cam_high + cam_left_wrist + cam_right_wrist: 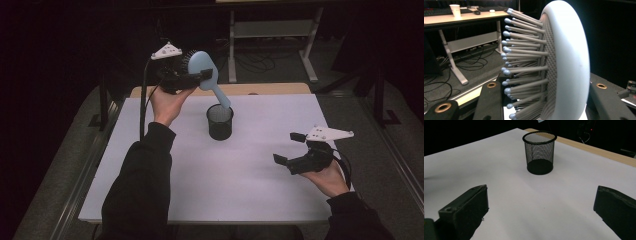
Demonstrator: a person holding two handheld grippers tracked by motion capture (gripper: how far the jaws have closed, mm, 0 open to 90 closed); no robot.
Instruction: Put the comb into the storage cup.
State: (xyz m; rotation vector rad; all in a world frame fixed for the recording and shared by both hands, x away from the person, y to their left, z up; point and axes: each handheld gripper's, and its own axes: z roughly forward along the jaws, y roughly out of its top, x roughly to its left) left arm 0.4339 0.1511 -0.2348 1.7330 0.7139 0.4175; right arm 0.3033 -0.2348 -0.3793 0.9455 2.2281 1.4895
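Note:
A light blue hairbrush (202, 65) with grey bristles (524, 65) is raised over the back of the table, and my left gripper (199, 74) is shut on its head (569, 62). The handle (222, 96) slants down toward a black mesh cup (220, 121) and its end hangs just above the cup's mouth. The cup (539, 152) stands upright on the white sheet and looks empty inside. At the right, low over the table, my right gripper (286, 147) stands open, its jaws wide apart (541, 207) and pointing toward the cup with nothing between them.
A white sheet (240, 185) covers the table, with a wooden strip (270, 89) showing at the far edge. Beyond it stand a desk frame (270, 30) and loose cables (471, 65) on the floor. A paper cup (454, 10) sits on that desk.

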